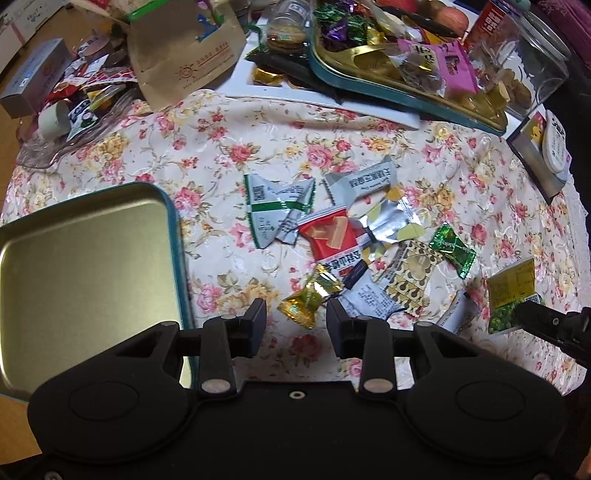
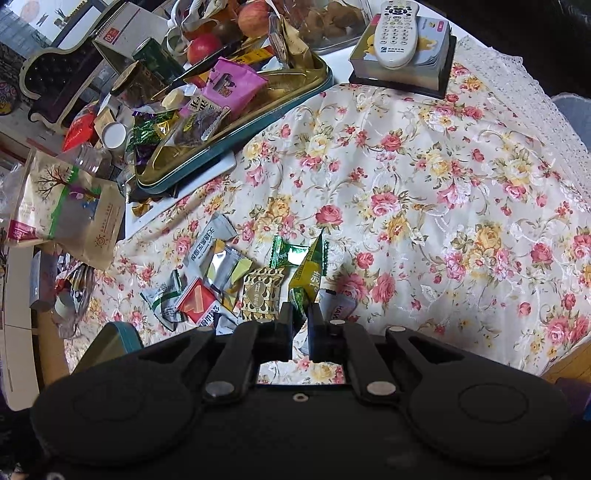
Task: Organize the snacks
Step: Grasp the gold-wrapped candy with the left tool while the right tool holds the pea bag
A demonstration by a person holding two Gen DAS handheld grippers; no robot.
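The left claw (image 1: pixel 296 317) is hovering released over the flowered cloth (image 1: pixel 229 147) covering the desk, its two fingers spread wide apart. A gold candy (image 1: pixel 308 297) is lying just ahead of it, its near end reaching into the gap between the fingertips without touching either one, as far as the left wrist view shows. To the left of this claw an empty tin lid (image 1: pixel 85 266) with a teal rim is sitting on the cloth. Farther ahead, a loose pile of snacks is spreading out: a green-striped white packet (image 1: pixel 264 210), a red packet (image 1: pixel 328 240), a grey packet (image 1: pixel 364 182), a gold-patterned packet (image 1: pixel 410 277) and a green candy (image 1: pixel 452 249). To the far right of the left claw, the tip of the right claw (image 1: pixel 532 314) is pressing on a yellow-green packet (image 1: pixel 511 291).

In the right wrist view, the right claw (image 2: pixel 303 314) is clenching that yellow-green packet (image 2: pixel 308 269), which is standing up tilted from between the nearly closed fingers. The rest of the pile is lying just to the left of this claw. Far ahead and left, a long tray (image 2: pixel 236 144) heaped with sweets is resting on the desk, and far ahead and right a remote (image 2: pixel 397 35) is lying on a book (image 2: pixel 432 55).
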